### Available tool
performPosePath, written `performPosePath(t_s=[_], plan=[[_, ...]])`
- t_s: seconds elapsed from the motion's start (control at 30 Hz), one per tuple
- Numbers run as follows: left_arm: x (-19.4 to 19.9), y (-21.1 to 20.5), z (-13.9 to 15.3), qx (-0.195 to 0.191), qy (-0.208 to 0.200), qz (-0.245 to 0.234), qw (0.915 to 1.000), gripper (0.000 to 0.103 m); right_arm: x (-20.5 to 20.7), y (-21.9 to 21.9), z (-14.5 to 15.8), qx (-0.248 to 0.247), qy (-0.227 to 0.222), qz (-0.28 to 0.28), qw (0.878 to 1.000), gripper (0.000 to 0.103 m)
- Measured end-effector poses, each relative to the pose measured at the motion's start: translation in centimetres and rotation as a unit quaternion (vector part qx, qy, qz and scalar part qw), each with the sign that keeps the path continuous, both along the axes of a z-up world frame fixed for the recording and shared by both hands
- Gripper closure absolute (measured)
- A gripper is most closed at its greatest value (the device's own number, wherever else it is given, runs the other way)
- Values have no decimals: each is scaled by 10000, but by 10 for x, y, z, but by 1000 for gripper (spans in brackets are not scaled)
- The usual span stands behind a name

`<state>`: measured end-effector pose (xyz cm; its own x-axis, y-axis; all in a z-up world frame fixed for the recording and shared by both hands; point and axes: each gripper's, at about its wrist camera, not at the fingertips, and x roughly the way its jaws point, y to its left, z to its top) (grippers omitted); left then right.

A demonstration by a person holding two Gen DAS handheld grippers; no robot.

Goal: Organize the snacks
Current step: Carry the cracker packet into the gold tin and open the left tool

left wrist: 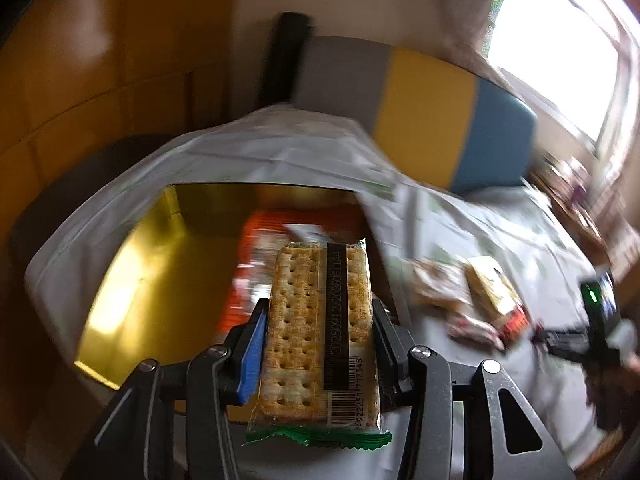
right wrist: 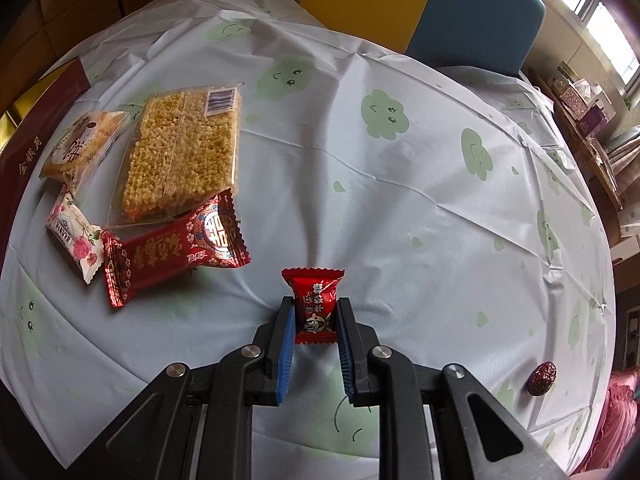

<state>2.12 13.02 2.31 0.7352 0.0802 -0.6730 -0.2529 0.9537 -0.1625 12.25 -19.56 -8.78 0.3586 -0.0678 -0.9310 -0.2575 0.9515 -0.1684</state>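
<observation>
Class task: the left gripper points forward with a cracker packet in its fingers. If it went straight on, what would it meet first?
Probably the orange snack packet lying in the gold-lined box, just ahead of the cracker packet held by the left gripper; blur leaves depth unclear.

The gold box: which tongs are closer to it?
Left. The left tongs hold crackers right over the gold box; the right tongs are off over the tablecloth.

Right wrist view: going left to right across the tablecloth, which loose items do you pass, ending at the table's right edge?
Rose-print packet → long red wrapper → small red candy held in the right gripper → dark red date. The beige packet and puffed-rice bar overlap those columns, so I left them out.
</observation>
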Motion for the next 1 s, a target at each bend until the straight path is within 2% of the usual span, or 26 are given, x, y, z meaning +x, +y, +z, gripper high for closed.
performPosePath(t_s=[0.13, 0.23, 0.33, 0.57, 0.83, 1.0], plan=[[-1, 51, -11, -408, 214, 768, 9960, 55, -2, 3, 0, -84, -26, 49, 9999, 83], [-6, 86, -22, -890, 350, 1255, 9875, 55, -3, 5, 1, -116, -31, 63, 9999, 83], [-9, 100, -32, -1079, 449, 1469, 9822, 55, -3, 6, 0, -135, -35, 71, 9999, 83], [-1, 100, -47, -1165, 610, 1477, 9803, 55, -4, 7, 1, -144, -44, 69, 9999, 83], [14, 89, -64, -898, 907, 1294, 9833, 55, -4, 6, 0, -141, -46, 77, 9999, 83], [13, 86, -66, -754, 923, 1282, 9846, 53, -4, 6, 1, -139, -44, 71, 9999, 83]])
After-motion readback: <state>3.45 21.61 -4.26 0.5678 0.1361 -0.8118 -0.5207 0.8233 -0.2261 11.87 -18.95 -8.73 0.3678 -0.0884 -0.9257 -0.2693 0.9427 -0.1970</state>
